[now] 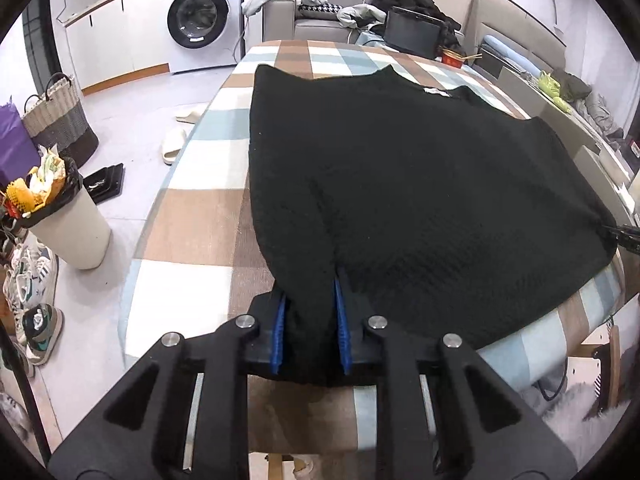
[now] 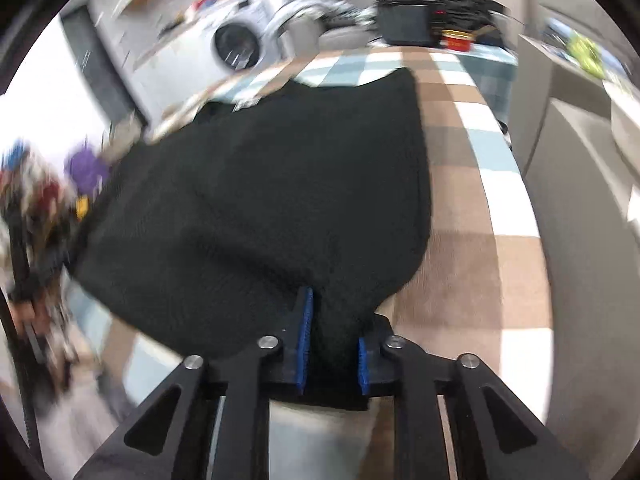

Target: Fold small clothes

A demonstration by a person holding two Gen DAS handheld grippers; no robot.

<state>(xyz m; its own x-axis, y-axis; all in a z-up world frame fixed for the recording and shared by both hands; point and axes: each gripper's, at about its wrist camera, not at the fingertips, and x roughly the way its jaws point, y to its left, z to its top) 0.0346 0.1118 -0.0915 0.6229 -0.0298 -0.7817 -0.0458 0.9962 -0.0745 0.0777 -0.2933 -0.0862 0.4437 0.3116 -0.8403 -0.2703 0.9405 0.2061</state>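
Observation:
A black knit garment (image 1: 408, 184) lies spread on the checked tablecloth (image 1: 192, 224), with a white label near its far edge. My left gripper (image 1: 311, 300) is shut on the garment's near left corner, the cloth bunched between the blue pads (image 1: 282, 328). In the right wrist view the same black garment (image 2: 272, 184) fills the middle, and my right gripper (image 2: 334, 324) is shut on its near right corner, cloth pinched between its blue pads (image 2: 306, 332). The right gripper's tip (image 1: 626, 236) shows at the far right edge of the left wrist view. The right wrist view is blurred.
A full waste bin (image 1: 60, 216), shoes (image 1: 36, 292), slippers (image 1: 174, 144) and a woven basket (image 1: 60, 120) stand on the floor at the left. A washing machine (image 1: 200, 16) is behind. A dark box (image 1: 414, 32) and a red bowl (image 1: 454, 58) sit at the table's far end.

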